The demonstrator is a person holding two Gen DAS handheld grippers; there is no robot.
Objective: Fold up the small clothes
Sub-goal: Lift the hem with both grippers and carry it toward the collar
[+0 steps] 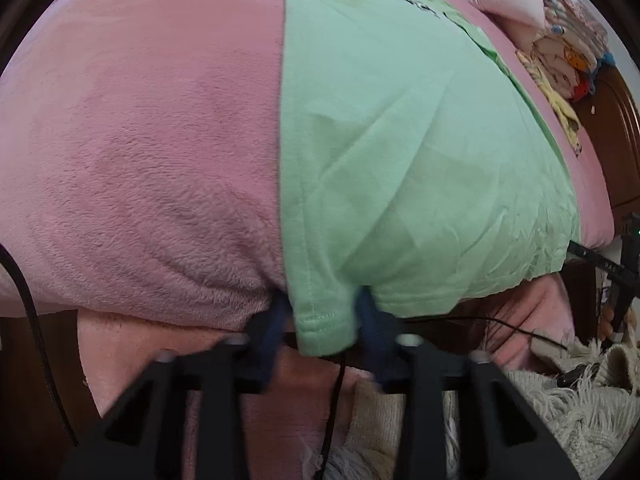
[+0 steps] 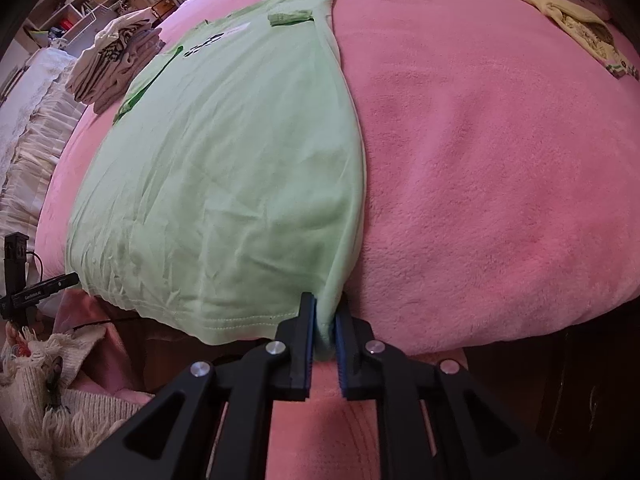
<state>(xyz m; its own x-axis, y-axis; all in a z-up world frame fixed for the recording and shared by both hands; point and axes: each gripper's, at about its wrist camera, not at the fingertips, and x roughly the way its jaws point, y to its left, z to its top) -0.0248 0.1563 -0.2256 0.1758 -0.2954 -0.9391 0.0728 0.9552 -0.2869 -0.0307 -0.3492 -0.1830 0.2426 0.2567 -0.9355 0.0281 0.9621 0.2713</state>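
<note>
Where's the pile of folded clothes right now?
In the right wrist view, the pile of folded clothes sits at far left on the pink blanket, beside the green shirt.

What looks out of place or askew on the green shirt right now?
Little stands out. The green T-shirt lies flat on the pink blanket, sides folded in, with creases near its hem. The left gripper and right gripper each pinch a hem corner. One folded sleeve sits slightly crooked.
</note>
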